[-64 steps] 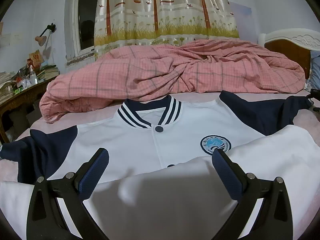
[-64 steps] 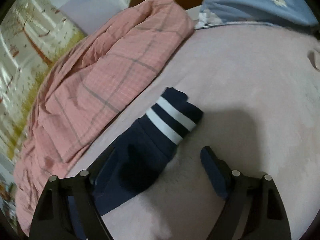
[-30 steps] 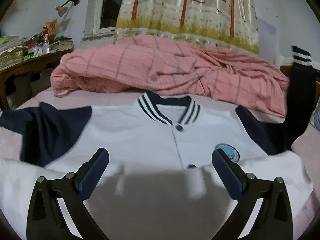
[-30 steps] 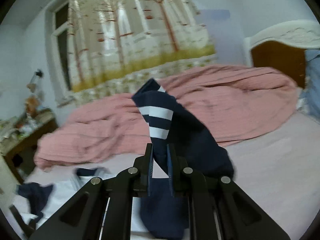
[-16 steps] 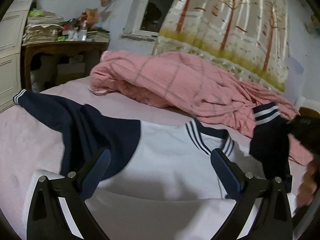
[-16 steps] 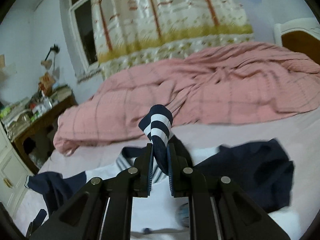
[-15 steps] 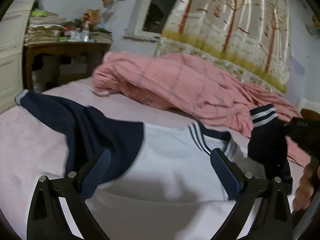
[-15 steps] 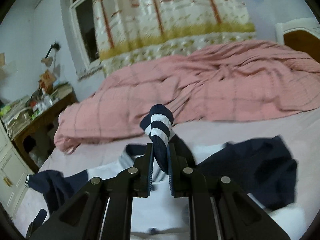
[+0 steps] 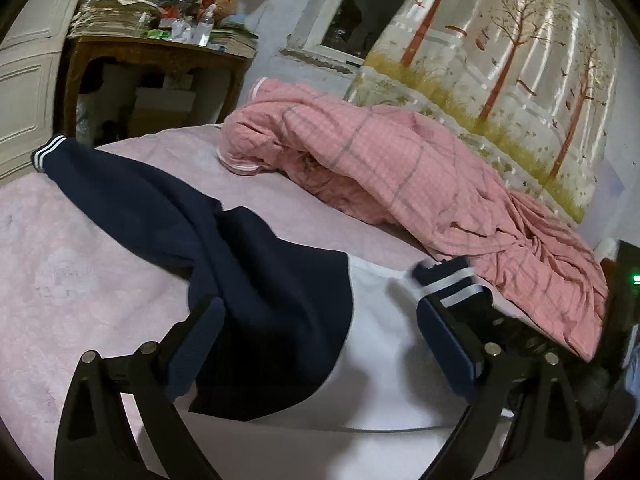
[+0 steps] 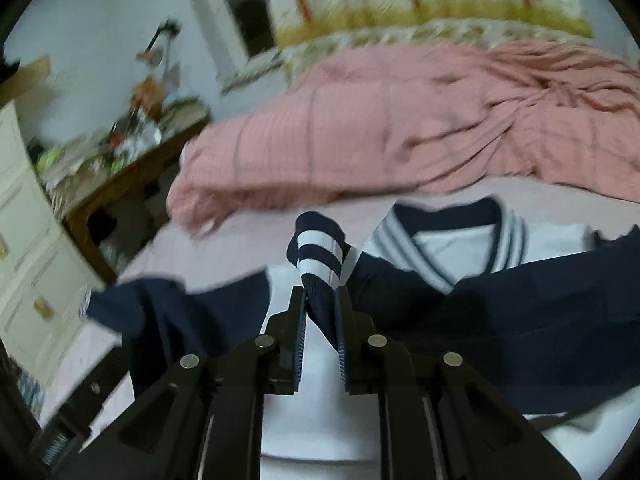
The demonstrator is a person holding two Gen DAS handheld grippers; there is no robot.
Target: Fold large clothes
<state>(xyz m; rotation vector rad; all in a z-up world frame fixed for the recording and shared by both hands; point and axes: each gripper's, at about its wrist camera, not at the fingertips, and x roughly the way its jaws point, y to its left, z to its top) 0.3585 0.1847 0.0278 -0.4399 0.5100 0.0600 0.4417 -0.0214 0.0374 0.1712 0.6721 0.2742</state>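
Observation:
A white jacket (image 9: pixel 376 320) with navy sleeves and a striped collar (image 10: pixel 452 240) lies face up on the pink bed. Its left sleeve (image 9: pixel 168 216) stretches out flat, its striped cuff (image 9: pixel 48 152) at the far left. My left gripper (image 9: pixel 320 320) hovers over that sleeve's shoulder; its jaws are wide and closing, pressing on nothing. My right gripper (image 10: pixel 320 304) is shut on the other navy sleeve just below its striped cuff (image 10: pixel 318 252). It holds the sleeve over the jacket's white front (image 10: pixel 320 420). That cuff (image 9: pixel 452 280) also shows in the left wrist view.
A rumpled pink checked quilt (image 9: pixel 400 172) covers the far side of the bed. Beyond the bed's left end stands a cluttered wooden desk (image 9: pixel 152 52), next to a white cabinet (image 10: pixel 24 240). A tree-print curtain (image 9: pixel 520 40) hangs behind the quilt.
My right gripper has carried the sleeve leftward and down across the jacket's front. My left gripper has swung left, so the outstretched left sleeve now fills its view.

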